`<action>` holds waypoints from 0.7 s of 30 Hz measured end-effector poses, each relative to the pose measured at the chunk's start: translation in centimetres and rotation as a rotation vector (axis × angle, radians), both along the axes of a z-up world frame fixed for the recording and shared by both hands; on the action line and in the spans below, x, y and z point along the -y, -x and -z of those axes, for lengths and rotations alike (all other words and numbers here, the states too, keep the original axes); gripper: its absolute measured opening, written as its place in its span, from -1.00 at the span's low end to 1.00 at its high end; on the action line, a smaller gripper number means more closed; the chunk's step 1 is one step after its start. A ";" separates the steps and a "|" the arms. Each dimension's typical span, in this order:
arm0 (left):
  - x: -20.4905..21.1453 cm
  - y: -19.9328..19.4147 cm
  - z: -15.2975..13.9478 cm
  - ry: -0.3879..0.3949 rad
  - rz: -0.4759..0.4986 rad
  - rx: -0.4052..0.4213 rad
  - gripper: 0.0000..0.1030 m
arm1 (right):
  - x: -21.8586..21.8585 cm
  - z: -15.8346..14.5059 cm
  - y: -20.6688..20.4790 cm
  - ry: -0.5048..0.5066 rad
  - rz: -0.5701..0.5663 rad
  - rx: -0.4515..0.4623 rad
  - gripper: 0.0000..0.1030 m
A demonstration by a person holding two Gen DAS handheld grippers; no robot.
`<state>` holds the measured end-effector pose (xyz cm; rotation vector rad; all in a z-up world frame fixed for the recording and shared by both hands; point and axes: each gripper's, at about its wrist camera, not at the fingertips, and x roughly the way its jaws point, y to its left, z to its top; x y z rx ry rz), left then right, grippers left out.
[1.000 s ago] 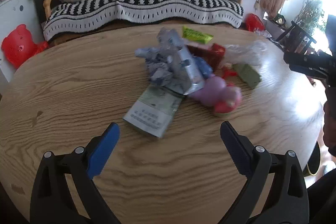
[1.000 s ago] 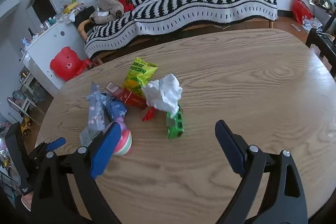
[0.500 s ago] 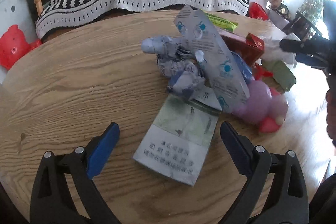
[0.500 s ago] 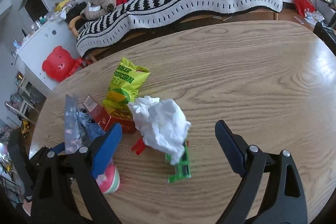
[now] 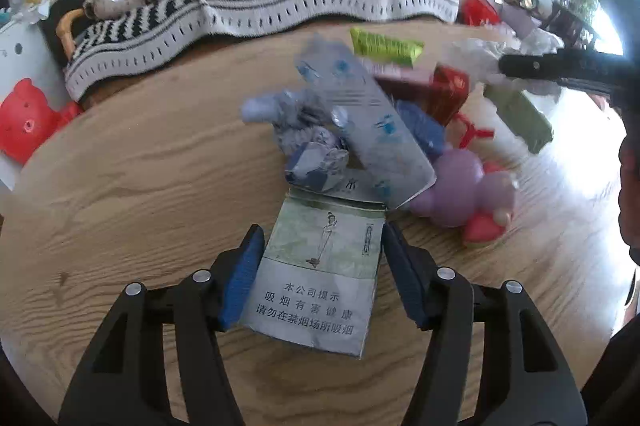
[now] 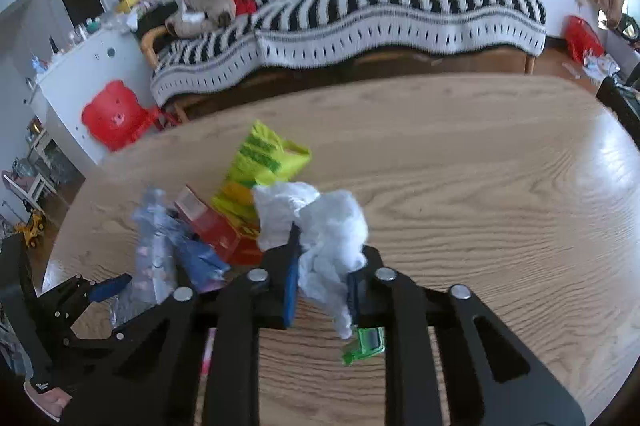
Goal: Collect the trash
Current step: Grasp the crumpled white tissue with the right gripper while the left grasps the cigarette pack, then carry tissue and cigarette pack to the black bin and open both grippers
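On the wooden table [image 5: 120,186], the left gripper [image 5: 322,274] closes on the sides of a light, crushable cigarette pack [image 5: 320,278], while the right gripper [image 6: 322,286] pinches a soft white tissue wad [image 6: 320,226] at its middle.

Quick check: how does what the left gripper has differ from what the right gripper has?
The left gripper brackets a flat, printed cigarette pack lying on the table; the right gripper pinches a crumpled white tissue, shapeless and plain. The pack's jaws stand wide apart; the tissue's are nearly closed. Both are trash from the same pile.
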<state>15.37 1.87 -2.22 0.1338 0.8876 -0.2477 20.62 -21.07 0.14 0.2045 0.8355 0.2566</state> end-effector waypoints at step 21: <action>0.0 3.9 -5.7 0.065 -0.033 0.103 0.11 | 2.7 -4.6 6.2 -0.004 0.014 0.079 -0.70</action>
